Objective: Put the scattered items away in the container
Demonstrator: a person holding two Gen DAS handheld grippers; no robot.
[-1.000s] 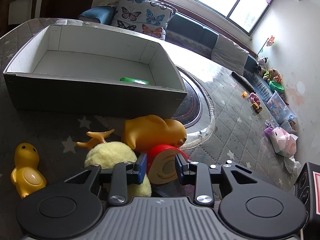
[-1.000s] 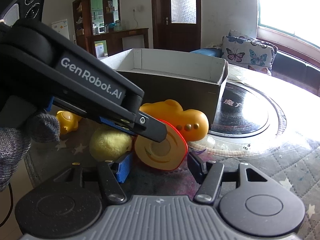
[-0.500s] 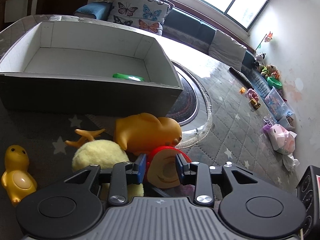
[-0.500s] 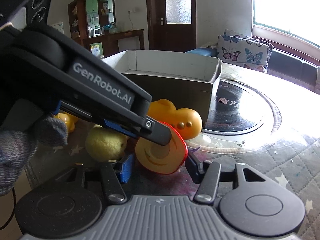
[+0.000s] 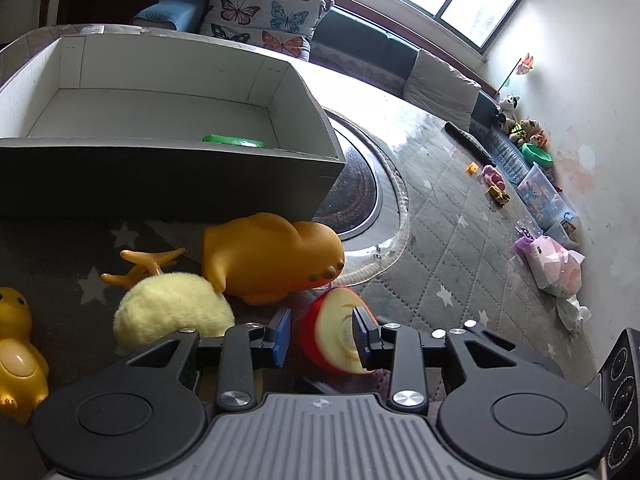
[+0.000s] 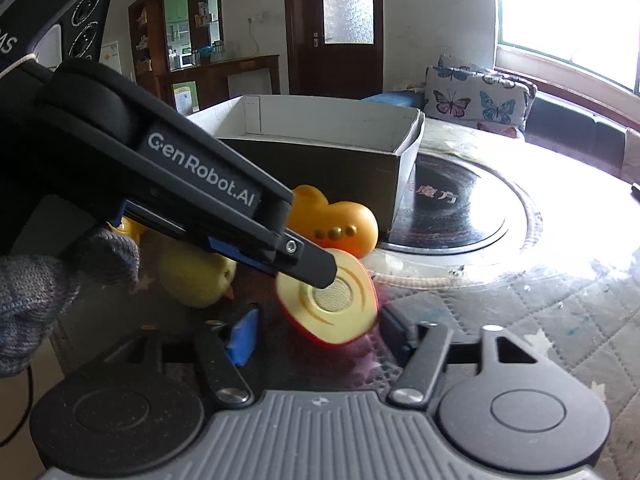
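Note:
A red toy apple half point(image 5: 334, 334) with a cream cut face sits between the fingers of my left gripper point(image 5: 322, 338); the left pad stands a little off it, so the jaws look parted. In the right wrist view the apple half point(image 6: 330, 304) lies in front of my right gripper point(image 6: 320, 330), which is open and empty, with the left gripper's finger point(image 6: 308, 258) on it. Behind are an orange rubber toy point(image 5: 272, 258), a fuzzy yellow plush point(image 5: 172, 314) and a yellow duck point(image 5: 16, 354). The cardboard box point(image 5: 168, 184) holds a green item point(image 5: 234, 141).
An orange antler-shaped toy point(image 5: 142, 264) lies by the plush. A round glass turntable point(image 6: 452, 220) sits right of the box. The quilted star-patterned cover point(image 5: 460, 240) spreads to the right. More toys and bins line the far wall point(image 5: 536, 184).
The left gripper's jaws have widened around the apple half, which now sits lower and tilted against the right finger. Both cameras have shifted slightly closer to the box.

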